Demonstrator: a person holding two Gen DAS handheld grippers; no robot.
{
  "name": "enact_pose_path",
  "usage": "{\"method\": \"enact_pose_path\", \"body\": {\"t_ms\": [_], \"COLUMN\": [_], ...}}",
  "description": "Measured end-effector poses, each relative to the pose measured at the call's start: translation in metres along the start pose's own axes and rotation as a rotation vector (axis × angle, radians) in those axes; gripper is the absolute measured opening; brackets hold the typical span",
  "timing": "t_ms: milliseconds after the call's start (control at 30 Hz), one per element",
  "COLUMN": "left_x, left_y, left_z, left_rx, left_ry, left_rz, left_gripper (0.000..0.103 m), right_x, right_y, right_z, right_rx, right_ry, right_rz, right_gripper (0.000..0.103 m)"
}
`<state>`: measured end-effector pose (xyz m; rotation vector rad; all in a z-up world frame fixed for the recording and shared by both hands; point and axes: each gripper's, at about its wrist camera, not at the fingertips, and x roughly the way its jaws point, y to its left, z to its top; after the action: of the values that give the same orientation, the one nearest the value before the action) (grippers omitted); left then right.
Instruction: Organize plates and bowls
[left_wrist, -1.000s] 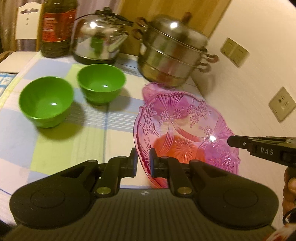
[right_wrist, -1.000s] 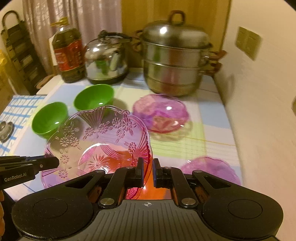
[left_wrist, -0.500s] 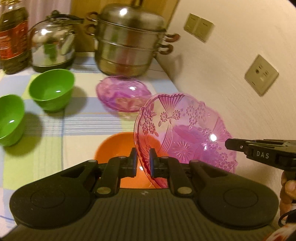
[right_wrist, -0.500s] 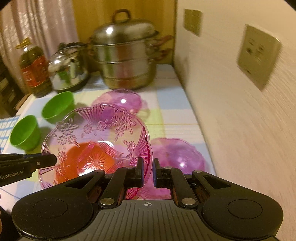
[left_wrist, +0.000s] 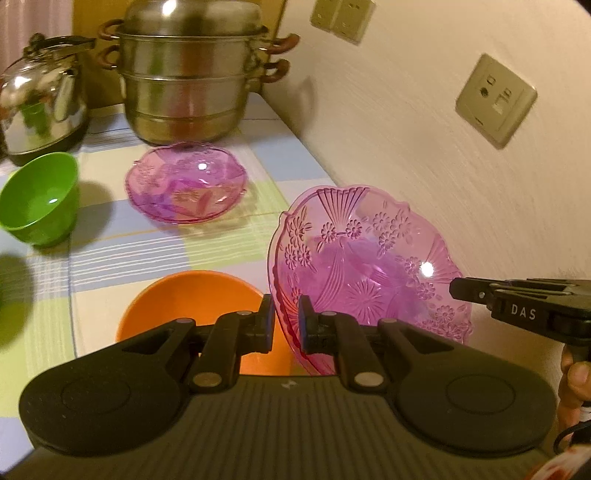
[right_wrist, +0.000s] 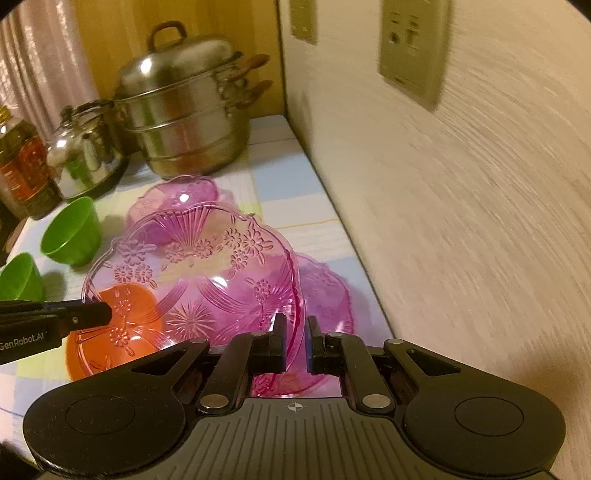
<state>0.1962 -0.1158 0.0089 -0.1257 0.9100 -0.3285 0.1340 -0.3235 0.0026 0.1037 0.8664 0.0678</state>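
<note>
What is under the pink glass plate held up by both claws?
Through the held plate, an orange bowl shows on the left and another pink plate lies on the tablecloth to the right. The claw body hides the near edge of that lower plate.

Wall (right_wrist: 480, 221) at 3 o'clock streaked with motion blur, sockets (right_wrist: 413, 48) smeared. Oil bottle (right_wrist: 20, 166) cut by 9 o'clock edge. Second green bowl (right_wrist: 18, 277) half out of frame. Pink dish (right_wrist: 325, 291) on cloth partly hidden behind held pink plate (right_wrist: 192, 280). Orange bowl (left_wrist: 195, 302) at 6 o'clock partly hidden behind left gripper (left_wrist: 285, 326).
</note>
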Motion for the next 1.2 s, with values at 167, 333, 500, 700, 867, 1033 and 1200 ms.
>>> {"method": "enact_pose_path", "body": {"t_ms": [167, 333, 500, 700, 867, 1033, 1200], "left_x": [0.019, 0.039, 0.066, 0.096, 0.114, 0.125, 0.133], "left_y": [-0.009, -0.016, -0.019, -0.030, -0.032, -0.029, -0.027], "left_z": [0.007, 0.020, 0.032, 0.037, 0.037, 0.035, 0.032], "left_rx": [0.061, 0.136, 0.195, 0.263, 0.291, 0.297, 0.294], "left_ry": [0.031, 0.059, 0.104, 0.147, 0.175, 0.194, 0.208], "left_rz": [-0.011, -0.010, -0.007, -0.005, 0.000, 0.010, 0.019], "left_gripper": [0.011, 0.011, 0.011, 0.012, 0.012, 0.013, 0.014], "right_x": [0.006, 0.014, 0.032, 0.055, 0.068, 0.078, 0.084], "right_y": [-0.011, -0.018, -0.023, -0.029, -0.038, -0.040, -0.040], "right_z": [-0.002, -0.007, -0.010, -0.012, -0.019, -0.020, -0.020], "right_rx": [0.049, 0.098, 0.142, 0.168, 0.200, 0.202, 0.195], "right_ry": [-0.005, -0.021, -0.006, 0.011, 0.026, 0.038, 0.044], "right_rz": [-0.024, -0.056, -0.074, -0.109, -0.111, -0.110, -0.111], "right_gripper": [0.009, 0.009, 0.010, 0.010, 0.010, 0.011, 0.010]}}
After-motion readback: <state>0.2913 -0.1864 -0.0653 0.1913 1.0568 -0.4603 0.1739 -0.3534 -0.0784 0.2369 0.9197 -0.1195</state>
